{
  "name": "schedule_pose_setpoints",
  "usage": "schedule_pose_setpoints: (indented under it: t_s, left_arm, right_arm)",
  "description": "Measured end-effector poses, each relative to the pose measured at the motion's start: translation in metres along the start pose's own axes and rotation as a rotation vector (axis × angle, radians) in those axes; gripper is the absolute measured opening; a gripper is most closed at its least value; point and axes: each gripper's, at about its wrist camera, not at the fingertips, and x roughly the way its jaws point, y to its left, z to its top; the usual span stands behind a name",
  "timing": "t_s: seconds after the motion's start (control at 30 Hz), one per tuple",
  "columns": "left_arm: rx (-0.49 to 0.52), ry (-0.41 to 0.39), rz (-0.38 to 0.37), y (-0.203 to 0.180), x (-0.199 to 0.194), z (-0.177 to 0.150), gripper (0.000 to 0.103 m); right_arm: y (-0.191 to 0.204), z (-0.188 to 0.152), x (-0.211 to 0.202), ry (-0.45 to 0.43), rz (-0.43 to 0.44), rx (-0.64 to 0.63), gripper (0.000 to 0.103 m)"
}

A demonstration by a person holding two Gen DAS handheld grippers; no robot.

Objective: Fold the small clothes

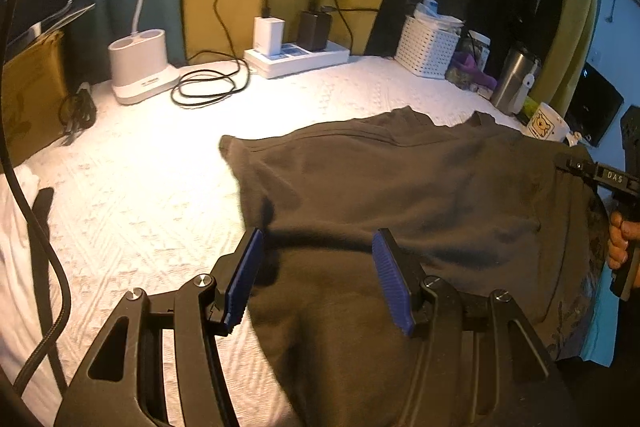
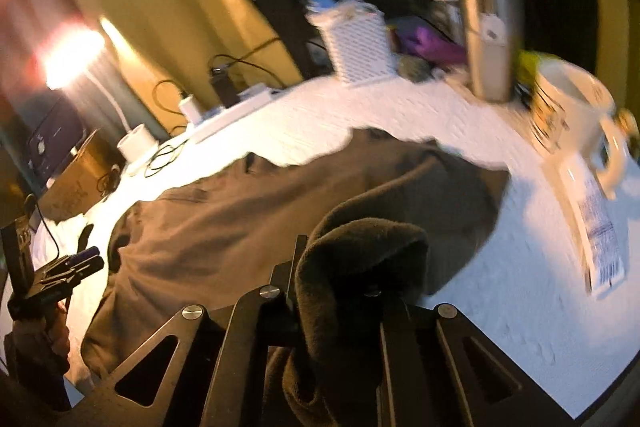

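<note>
- A dark brown garment (image 1: pixel 400 187) is spread on a white quilted cover (image 1: pixel 140 187), with its near part hanging over the front edge.
- The left gripper (image 1: pixel 318 279) is held just above the garment's near left part; its blue pads (image 1: pixel 244 283) stand well apart and nothing is gripped between them.
- The right gripper (image 2: pixel 336 291) is seen clamped on a bunched fold of the garment (image 2: pixel 360 267), which is lifted off the cover and drapes over the jaws.
- The right-wrist view is blurred.
- Behind the garment, a white basket (image 1: pixel 426 51), a steel flask (image 1: pixel 514 79) and a mug (image 1: pixel 546 123) are ranged along the far right.
- A power strip (image 1: pixel 298 57) with chargers, a coiled black cable (image 1: pixel 204 87) and a white lamp base (image 1: pixel 140 67) are seen at the far left.
</note>
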Motion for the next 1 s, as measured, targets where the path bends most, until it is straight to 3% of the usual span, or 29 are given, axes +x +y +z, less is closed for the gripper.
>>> schedule_pose_setpoints:
  t_s: [0.3, 0.53, 0.93, 0.97, 1.0]
  left_arm:
    - [-0.046, -0.026, 0.005, 0.029, -0.018, -0.011, 0.057]
    - [-0.076, -0.045, 0.017, 0.047, -0.033, -0.018, 0.057]
    - [-0.096, -0.061, 0.038, 0.064, -0.048, -0.027, 0.057]
    - [-0.100, -0.062, 0.043, 0.065, -0.049, -0.027, 0.057]
    - [-0.107, -0.063, 0.051, 0.068, -0.050, -0.027, 0.057]
  right_arm:
    - [0.101, 0.012, 0.039, 0.051, 0.158, -0.155, 0.009]
    - [0.183, -0.013, 0.075, 0.159, 0.285, -0.279, 0.009]
    - [0.259, -0.060, 0.105, 0.276, 0.210, -0.469, 0.011]
    - [0.265, -0.065, 0.106, 0.287, 0.198, -0.500, 0.017]
    - [0.269, -0.069, 0.106, 0.297, 0.204, -0.520, 0.033]
